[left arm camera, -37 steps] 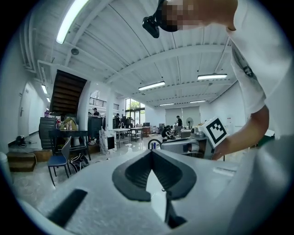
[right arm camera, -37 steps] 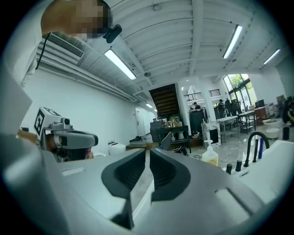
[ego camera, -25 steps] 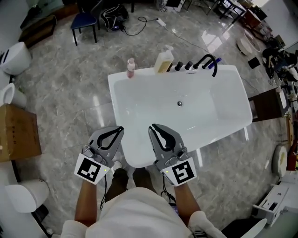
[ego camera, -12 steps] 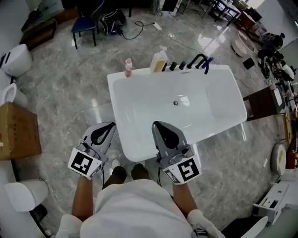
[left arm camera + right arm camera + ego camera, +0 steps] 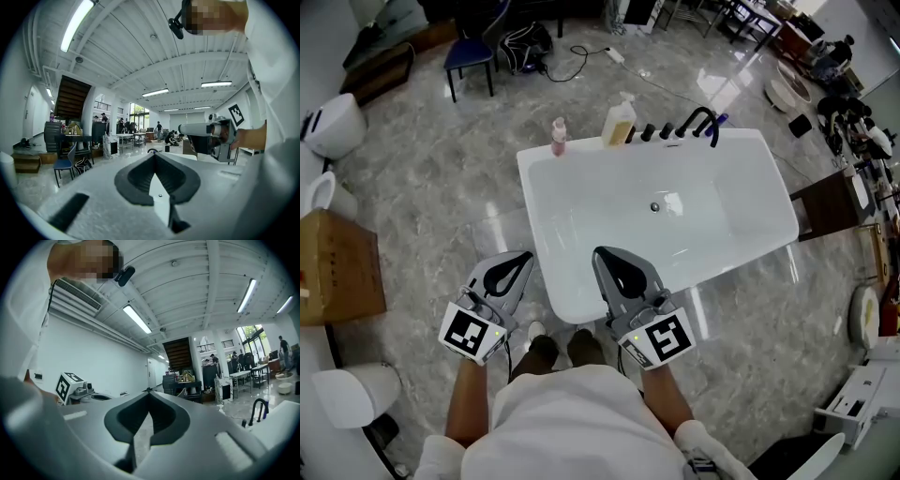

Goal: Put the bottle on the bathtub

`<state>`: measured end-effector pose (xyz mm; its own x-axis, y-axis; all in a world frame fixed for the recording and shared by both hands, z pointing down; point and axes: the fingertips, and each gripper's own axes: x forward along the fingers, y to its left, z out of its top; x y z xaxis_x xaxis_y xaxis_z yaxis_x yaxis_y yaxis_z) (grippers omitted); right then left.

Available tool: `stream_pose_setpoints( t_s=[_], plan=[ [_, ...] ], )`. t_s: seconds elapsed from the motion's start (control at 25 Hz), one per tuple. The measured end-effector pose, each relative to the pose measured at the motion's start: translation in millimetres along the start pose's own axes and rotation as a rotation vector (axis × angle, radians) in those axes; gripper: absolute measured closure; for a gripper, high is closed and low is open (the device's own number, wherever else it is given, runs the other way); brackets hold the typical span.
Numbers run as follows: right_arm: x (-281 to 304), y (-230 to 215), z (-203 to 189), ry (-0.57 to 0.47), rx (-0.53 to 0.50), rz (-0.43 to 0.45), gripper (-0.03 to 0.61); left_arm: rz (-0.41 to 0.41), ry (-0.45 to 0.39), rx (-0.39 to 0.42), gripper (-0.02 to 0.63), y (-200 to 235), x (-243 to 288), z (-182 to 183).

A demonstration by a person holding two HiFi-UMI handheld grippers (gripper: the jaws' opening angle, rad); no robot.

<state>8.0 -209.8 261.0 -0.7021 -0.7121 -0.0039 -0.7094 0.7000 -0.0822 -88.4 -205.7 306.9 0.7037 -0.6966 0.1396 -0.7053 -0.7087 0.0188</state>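
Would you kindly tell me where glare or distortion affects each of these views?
Head view: window glare whitens the glossy floor beyond the bathtub; left gripper view: fisheye rounding, black corners, an overexposed ceiling light; right gripper view: the same dark rim, a light strip blown white.

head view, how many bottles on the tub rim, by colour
pink bottle: 1
pale yellow pump bottle: 1
total: 2, both standing on the far rim of the bathtub

left gripper [image 5: 523,259] has drawn left, off the bathtub [image 5: 532,202] rim.
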Motion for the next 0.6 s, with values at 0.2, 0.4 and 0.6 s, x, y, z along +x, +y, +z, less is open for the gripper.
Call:
stream_pose_setpoints(
  t_s=[0.2, 0.4, 0.6],
  plan=[
    [1.3, 0.3, 2.3, -0.005, 0.01, 0.003, 0.568, 0.008, 0.01, -0.003, 0.609, 3.6, -2.5, -1.4],
    [-0.2, -1.0, 0.9, -0.016, 0.036, 0.011, 0.568, 0.011, 0.019, 0.009, 0.609, 1.2, -0.5, -2.9],
    [3.3, 5.8, -2.7, -0.011, 0.021, 0.028, 0.568, -0.008, 0.023, 0.033, 0.609, -5.8, 0.0, -4.1]
  ],
)
